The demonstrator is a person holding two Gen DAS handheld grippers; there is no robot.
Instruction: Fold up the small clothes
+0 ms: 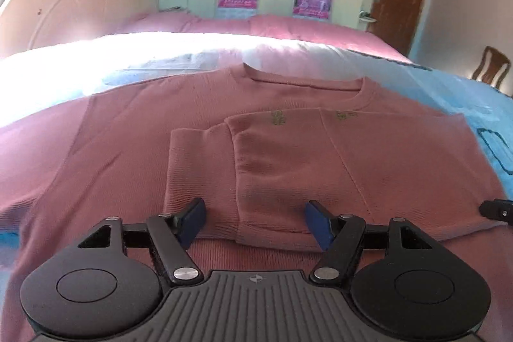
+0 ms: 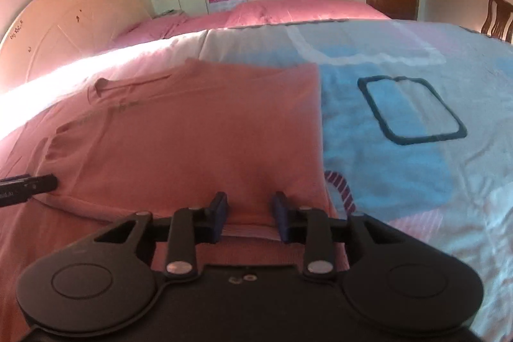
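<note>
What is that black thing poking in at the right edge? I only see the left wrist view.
Observer: That is the right gripper. Its own view shows its jaws partly closed, with the near edge of the pink sweater between them.
Visitor: Is it lifting the cloth?
Observer: The cloth puckers there, and a strip of what looks like bedsheet shows beneath. I cannot confirm a firm grip.
Visitor: Can it see my gripper?
Observer: Yes. One fingertip of the left gripper pokes in at its left edge.
</note>
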